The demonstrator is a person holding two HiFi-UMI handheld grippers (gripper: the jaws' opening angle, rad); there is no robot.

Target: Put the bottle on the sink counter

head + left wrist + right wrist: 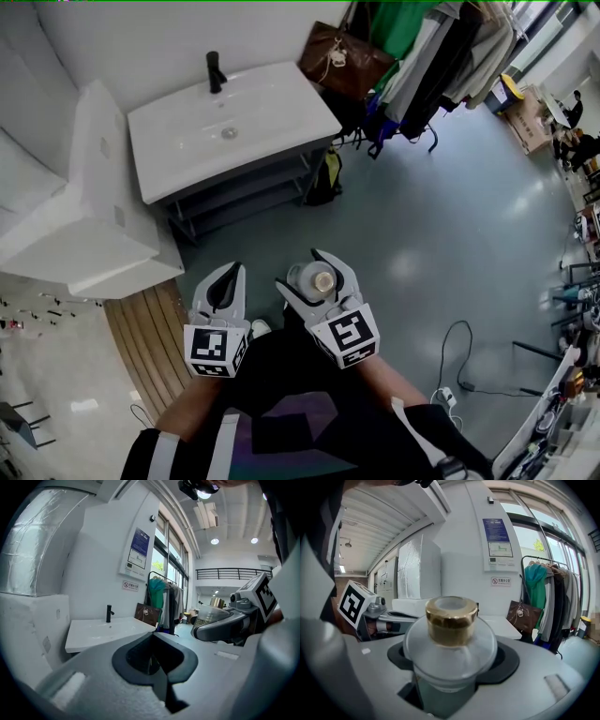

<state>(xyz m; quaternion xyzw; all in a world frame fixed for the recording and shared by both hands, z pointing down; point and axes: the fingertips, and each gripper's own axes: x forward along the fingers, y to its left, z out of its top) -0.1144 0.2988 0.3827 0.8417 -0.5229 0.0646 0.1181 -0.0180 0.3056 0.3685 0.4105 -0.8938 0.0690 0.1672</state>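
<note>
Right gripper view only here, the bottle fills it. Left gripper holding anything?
Observer: No. The left gripper has its jaws together, with nothing between them.
Operator: Where's the faucet?
Observer: Head view shows a black faucet at the back edge of the sink counter, near its middle.
Operator: Bottle over the counter yet?
Observer: No. The bottle is short of it, with floor showing between them.
</note>
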